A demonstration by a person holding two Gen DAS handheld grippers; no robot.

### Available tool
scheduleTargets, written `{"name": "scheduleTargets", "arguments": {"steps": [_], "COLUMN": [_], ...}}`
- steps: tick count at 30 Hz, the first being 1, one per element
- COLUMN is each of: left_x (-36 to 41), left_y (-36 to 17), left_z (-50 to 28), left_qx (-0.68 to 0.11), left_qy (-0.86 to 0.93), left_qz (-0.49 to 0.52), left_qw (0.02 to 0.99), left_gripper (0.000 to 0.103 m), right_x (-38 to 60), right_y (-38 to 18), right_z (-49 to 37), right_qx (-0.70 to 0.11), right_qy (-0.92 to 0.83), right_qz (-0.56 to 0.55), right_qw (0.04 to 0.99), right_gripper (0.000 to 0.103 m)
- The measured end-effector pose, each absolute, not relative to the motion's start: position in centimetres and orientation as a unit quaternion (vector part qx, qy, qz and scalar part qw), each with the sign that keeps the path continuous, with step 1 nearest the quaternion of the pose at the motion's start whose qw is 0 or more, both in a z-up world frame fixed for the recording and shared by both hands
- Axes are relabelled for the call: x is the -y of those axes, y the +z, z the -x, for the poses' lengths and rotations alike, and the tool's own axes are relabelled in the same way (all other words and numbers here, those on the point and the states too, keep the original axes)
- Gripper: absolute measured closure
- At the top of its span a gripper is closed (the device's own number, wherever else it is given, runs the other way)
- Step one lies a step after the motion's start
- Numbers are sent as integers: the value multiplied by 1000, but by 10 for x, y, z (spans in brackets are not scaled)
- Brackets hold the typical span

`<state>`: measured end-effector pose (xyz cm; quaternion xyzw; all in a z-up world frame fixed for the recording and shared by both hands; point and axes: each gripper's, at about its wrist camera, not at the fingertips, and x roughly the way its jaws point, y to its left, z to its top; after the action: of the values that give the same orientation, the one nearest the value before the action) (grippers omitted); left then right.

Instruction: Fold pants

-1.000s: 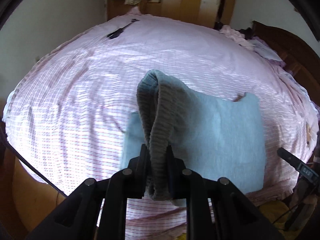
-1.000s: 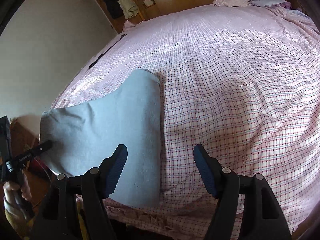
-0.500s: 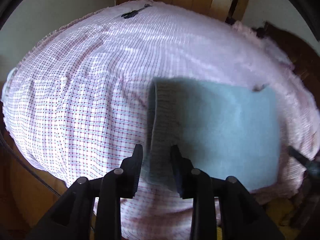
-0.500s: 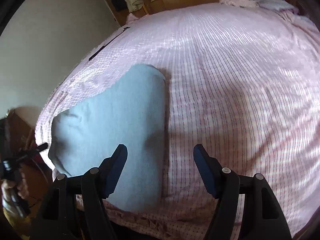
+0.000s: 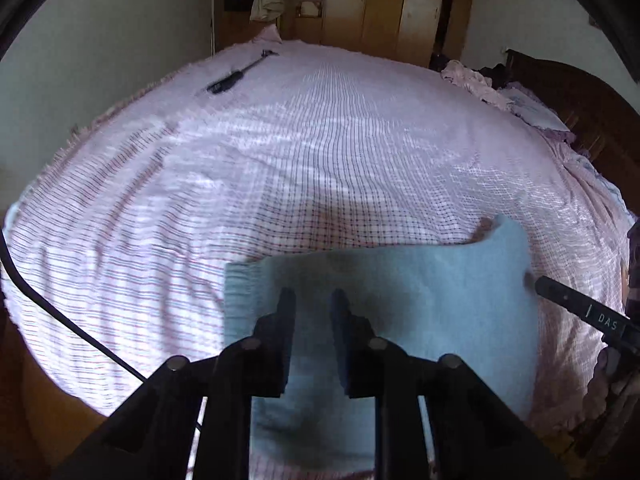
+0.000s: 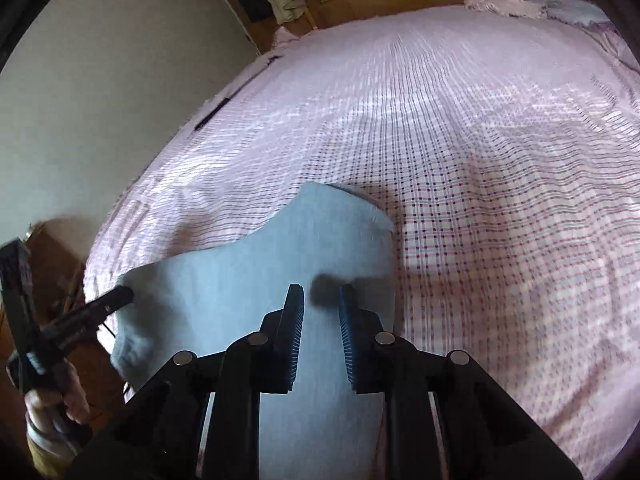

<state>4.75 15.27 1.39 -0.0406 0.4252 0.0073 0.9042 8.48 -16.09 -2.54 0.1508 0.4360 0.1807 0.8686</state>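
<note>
The light blue pants (image 5: pixel 420 300) lie folded flat near the front edge of the bed (image 5: pixel 280 168), which has a pink checked sheet. My left gripper (image 5: pixel 314 300) hovers over their left part. Its jaws are closing to a narrow gap, and only flat fabric shows below it. My right gripper (image 6: pixel 322 300) hangs over the right part of the pants (image 6: pixel 240 280), jaws also closing, with nothing pinched between them. In the left wrist view the right gripper's tip (image 5: pixel 560 300) sits at the pants' right edge. In the right wrist view the left gripper (image 6: pixel 116 296) is at their left edge, held by a hand (image 6: pixel 52 400).
A thin black object (image 5: pixel 236 76) lies at the bed's far left. Crumpled pink cloth (image 5: pixel 472 80) sits by the dark headboard (image 5: pixel 580 100) on the right. A wooden wardrobe (image 5: pixel 380 0) stands behind the bed. A black cable (image 5: pixel 60 312) hangs off the left front.
The left gripper let go of the ribbed waistband, which now lies flat. The right gripper's wide jaws narrowed sharply, and it moved from the pants' edge to over them.
</note>
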Motion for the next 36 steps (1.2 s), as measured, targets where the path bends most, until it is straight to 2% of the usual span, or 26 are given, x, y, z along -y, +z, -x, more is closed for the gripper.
{"name": "scheduleTargets", "arguments": {"steps": [4,7,17,28,32,36], "left_x": [-158,-161,-166,-178,-179,-181], "left_y": [-18,-32,-37,-7,-9,-15], "left_z": [-73,-83,-92,-28,-3,7], "left_qx": [-450,-457,-454,-464,-472,-482], "left_qy": [23,29,16,1,9,20], "left_qz": [21,15,11,30,38,44], "left_qw": [893,889,891,886,881,875], "left_gripper": [85,86,87,87,87,87], "right_x": [159,159,156,156,152,150], "right_y": [-37,-44,-43,-26,-30,-31], "right_z": [-108,-119,-119,-50,-31,-21], "right_qx": [-440,-443,-440,-473,-480,-485], "right_qy": [171,160,157,179,181,181], "right_qz": [-157,-151,-130,-81,-73,-79], "right_qw": [868,869,875,859,855,852], "right_gripper": [91,98,99,91,82,82]}}
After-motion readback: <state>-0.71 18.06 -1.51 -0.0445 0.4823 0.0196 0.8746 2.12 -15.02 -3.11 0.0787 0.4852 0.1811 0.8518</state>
